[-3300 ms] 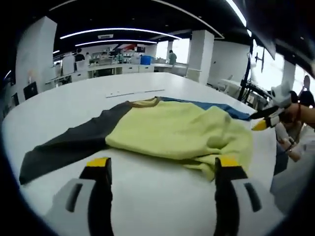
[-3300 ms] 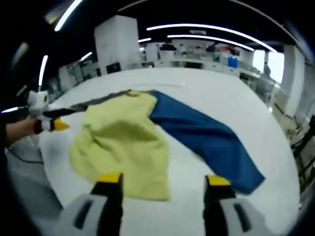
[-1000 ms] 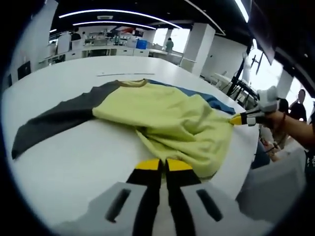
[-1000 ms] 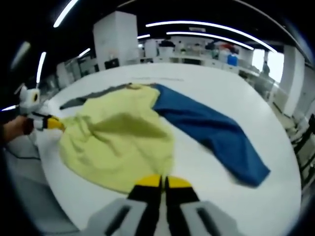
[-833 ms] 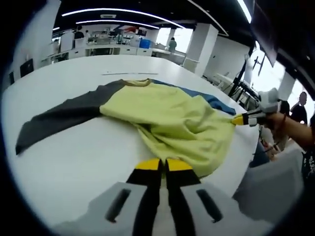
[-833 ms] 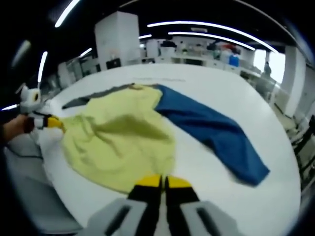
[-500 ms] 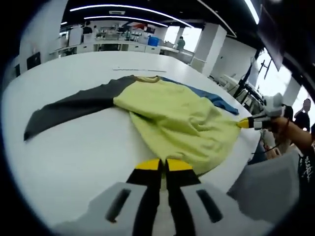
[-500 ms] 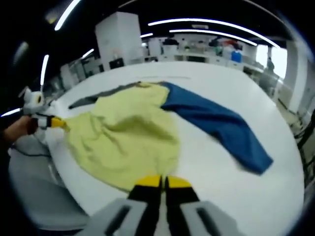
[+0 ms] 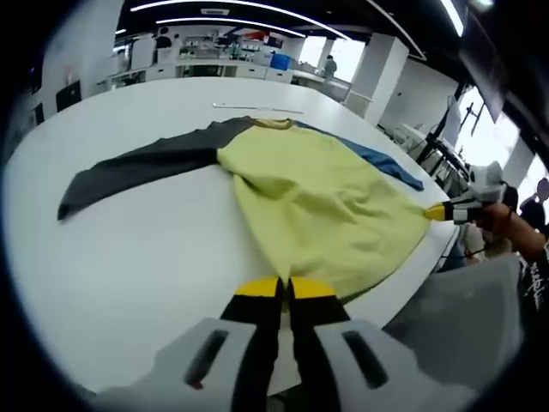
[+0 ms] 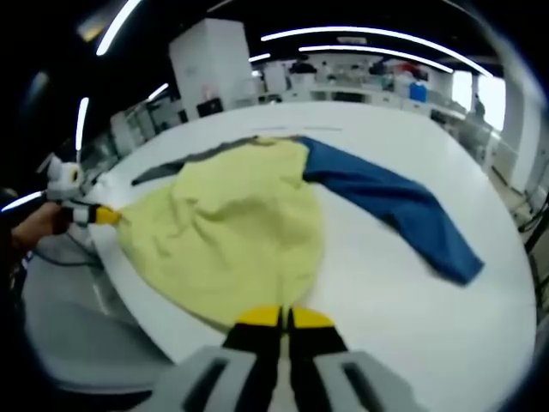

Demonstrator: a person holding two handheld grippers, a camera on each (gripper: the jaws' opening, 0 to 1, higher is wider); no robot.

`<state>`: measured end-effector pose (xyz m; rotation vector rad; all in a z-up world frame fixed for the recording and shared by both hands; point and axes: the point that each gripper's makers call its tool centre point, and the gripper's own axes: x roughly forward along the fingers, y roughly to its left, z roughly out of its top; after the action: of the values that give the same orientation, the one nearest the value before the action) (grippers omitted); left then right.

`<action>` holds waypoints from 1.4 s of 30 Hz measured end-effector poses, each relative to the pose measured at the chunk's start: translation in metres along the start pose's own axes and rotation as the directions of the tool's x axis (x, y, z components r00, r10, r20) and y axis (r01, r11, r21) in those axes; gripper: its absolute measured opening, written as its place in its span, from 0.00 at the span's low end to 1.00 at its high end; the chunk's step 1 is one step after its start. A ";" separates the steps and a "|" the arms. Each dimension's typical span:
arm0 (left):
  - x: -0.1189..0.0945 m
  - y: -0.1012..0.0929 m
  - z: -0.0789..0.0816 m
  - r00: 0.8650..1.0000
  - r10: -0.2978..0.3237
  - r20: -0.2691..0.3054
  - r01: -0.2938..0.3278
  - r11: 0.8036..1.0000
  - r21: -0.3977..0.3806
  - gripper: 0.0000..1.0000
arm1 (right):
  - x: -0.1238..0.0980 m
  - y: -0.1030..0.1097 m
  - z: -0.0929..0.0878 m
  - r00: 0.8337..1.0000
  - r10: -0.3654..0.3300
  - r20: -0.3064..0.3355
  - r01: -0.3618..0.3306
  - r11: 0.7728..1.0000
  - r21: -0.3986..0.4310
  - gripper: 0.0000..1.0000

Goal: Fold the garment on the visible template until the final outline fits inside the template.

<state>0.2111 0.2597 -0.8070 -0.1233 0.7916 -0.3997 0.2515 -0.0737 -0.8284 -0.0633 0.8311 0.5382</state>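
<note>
Here both grippers, left gripper [image 9: 284, 283] and right gripper [image 10: 284, 315], clamp their jaws on the garment's [image 9: 317, 193] hem, spreading it flat on the tabletop [image 9: 137, 249] for folding.

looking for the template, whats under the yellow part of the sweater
The sweater's yellow body lies flat on the white table, which shows all around it. Whatever lies beneath is covered.

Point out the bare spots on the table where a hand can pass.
Bare white table lies beside the dark grey sleeve, beyond the collar, and around the blue sleeve. It is crowded at the near edge, where both shut grippers pinch the yellow sweater body.
</note>
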 end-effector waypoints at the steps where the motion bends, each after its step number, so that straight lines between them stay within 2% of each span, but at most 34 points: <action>1: -0.001 0.001 -0.002 1.000 0.004 -0.006 -0.004 1.000 -0.005 0.00 | -0.001 0.001 0.000 1.000 0.004 0.000 -0.004 1.000 -0.003 0.00; 12: -0.010 0.018 -0.019 0.998 0.036 -0.051 -0.039 0.998 -0.053 0.00 | -0.005 0.007 -0.005 0.999 0.033 0.009 -0.034 0.998 0.057 0.00; 18: -0.013 0.007 -0.026 0.996 0.041 -0.080 -0.047 0.996 -0.074 0.00 | -0.007 0.010 -0.008 0.999 0.034 0.004 -0.034 0.997 0.074 0.00; 21: -0.012 0.007 -0.032 0.993 0.052 -0.103 -0.059 0.996 -0.063 0.00 | -0.005 0.013 -0.011 0.999 0.041 -0.009 -0.040 0.997 0.070 0.00; 25: -0.011 0.017 -0.037 0.988 0.077 -0.130 -0.082 0.996 -0.030 0.00 | -0.004 0.021 -0.017 0.998 0.054 -0.038 -0.052 0.997 0.051 0.00; 29: -0.012 0.021 -0.041 0.986 0.082 -0.146 -0.088 0.996 -0.032 0.00 | -0.004 0.024 -0.020 0.997 0.056 -0.056 -0.055 0.998 0.030 0.00; 38: -0.009 0.023 -0.046 0.981 0.100 -0.167 -0.105 0.994 -0.020 0.01 | -0.002 0.023 -0.024 0.996 0.043 -0.080 -0.044 0.999 -0.017 0.00; 42: -0.011 0.025 -0.046 0.980 0.109 -0.164 -0.112 0.994 -0.012 0.02 | -0.002 0.018 -0.026 0.997 0.014 -0.082 -0.016 0.999 -0.030 0.01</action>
<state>0.1796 0.2891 -0.8383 -0.0665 0.9596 -0.2985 0.2243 -0.0659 -0.8416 -0.1073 0.9034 0.5655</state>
